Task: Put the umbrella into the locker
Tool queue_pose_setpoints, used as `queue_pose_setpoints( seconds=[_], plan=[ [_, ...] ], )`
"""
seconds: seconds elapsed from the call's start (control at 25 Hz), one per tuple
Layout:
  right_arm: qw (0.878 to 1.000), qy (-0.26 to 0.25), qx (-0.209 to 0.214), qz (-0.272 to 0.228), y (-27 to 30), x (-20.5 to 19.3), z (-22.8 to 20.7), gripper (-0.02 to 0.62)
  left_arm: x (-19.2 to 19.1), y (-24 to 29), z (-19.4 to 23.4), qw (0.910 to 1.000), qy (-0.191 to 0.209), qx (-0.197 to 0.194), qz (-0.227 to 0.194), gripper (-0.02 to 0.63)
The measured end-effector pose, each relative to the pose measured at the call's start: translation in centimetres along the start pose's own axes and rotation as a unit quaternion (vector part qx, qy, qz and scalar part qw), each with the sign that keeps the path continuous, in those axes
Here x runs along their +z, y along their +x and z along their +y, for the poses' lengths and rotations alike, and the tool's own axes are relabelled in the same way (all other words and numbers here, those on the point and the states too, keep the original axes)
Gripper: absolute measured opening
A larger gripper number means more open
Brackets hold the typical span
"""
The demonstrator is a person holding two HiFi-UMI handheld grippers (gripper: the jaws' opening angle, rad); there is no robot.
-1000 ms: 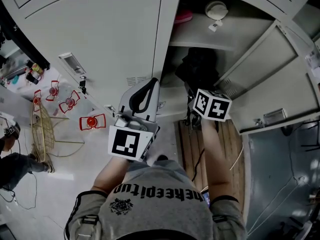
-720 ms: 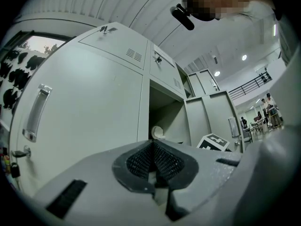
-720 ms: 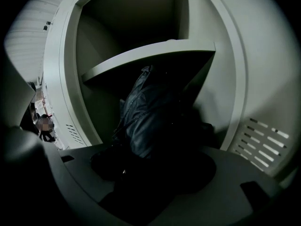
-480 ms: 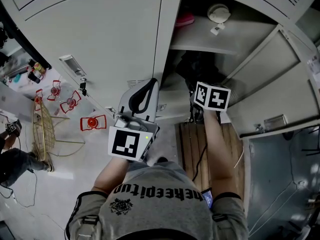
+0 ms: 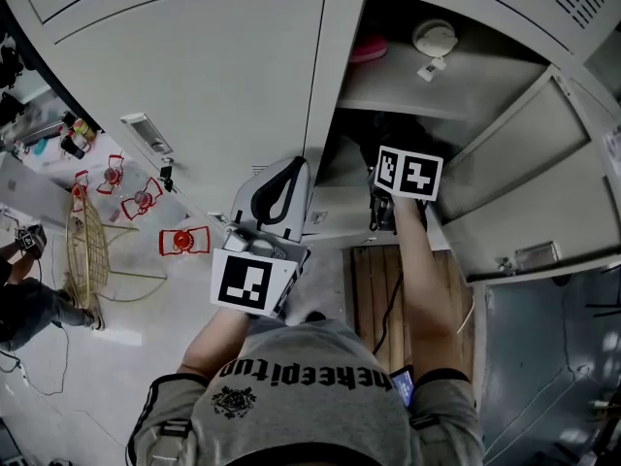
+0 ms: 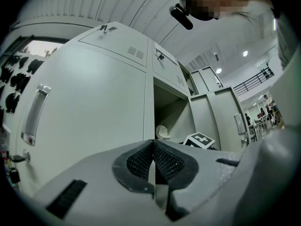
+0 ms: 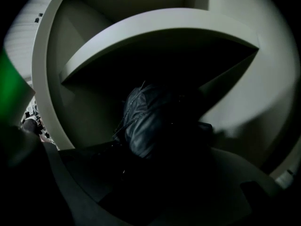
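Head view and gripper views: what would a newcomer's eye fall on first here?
First, the tall grey metal locker standing open at upper right, with the right gripper and its black-and-white marker cube reaching inside. Ahead of its jaws sits a dark folded fabric bundle, perhaps the umbrella; the grip is too dark to judge. The left gripper, jaws together and empty, waits before the closed grey door.

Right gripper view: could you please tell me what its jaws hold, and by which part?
Cannot be told: a dark bundle sits at the jaws inside the locker, but shadow hides any grip.
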State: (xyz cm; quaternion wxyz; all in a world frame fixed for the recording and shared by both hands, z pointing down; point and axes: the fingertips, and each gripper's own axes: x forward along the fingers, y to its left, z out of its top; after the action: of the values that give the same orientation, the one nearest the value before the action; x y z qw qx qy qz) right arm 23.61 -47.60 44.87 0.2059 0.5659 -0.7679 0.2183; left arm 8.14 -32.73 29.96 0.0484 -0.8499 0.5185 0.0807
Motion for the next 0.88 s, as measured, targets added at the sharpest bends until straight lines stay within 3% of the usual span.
queue_pose_setpoints(
  seconds=[0.44,0.88],
  plan=[
    [1.000,-0.007,-0.001,0.019,3.3,1.1,-0.3,0.276,0.2,0.2,1.4,0.9996,0.012,0.027,0.001,0.005],
    [0.998,0.010,0.009,0.060,5.3,0.2,-0.8,0.278,0.0,0.7,1.4,0.9994,0.017,0.031,0.001,0.005]
  ],
)
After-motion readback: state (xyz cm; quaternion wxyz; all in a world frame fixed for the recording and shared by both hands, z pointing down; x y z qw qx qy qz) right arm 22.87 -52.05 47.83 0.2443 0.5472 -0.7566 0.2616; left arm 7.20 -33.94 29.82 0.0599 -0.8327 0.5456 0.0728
